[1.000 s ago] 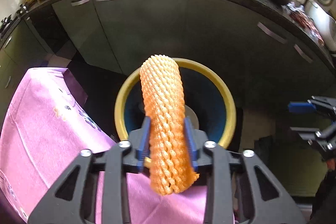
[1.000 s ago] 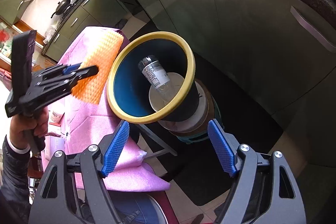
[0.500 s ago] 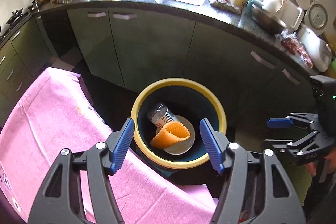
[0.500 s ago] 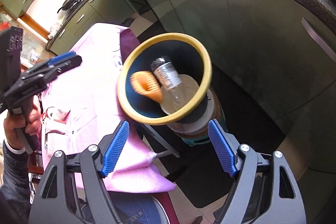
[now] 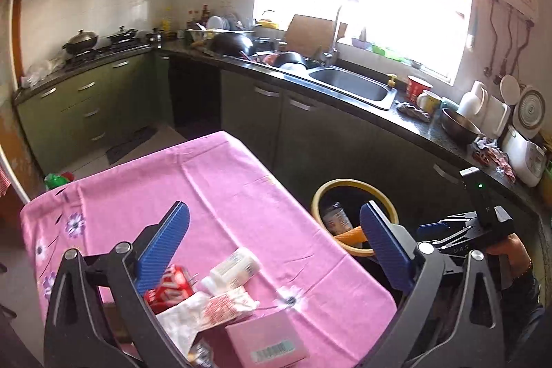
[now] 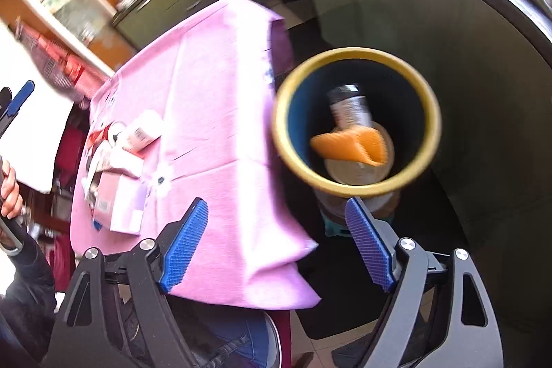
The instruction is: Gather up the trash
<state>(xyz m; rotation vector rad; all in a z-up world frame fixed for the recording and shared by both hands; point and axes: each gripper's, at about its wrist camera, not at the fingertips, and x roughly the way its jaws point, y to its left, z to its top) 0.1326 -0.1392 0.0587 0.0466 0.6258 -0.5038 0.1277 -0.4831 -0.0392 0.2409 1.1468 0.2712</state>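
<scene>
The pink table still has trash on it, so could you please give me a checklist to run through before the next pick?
1. Orange foam net inside the yellow-rimmed bin: ok.
2. Left tool empty, its jaws having just been opening: ok.
3. Right tool open and empty: ok.
4. Trash left on the pink table: not ok; red can, white bottle, crumpled wrapper and pink box remain.
5. Room in the bin: ok; a plastic bottle and the net lie low inside.
6. Right wrist view sharp enough to aim: not ok, blurred.
</scene>
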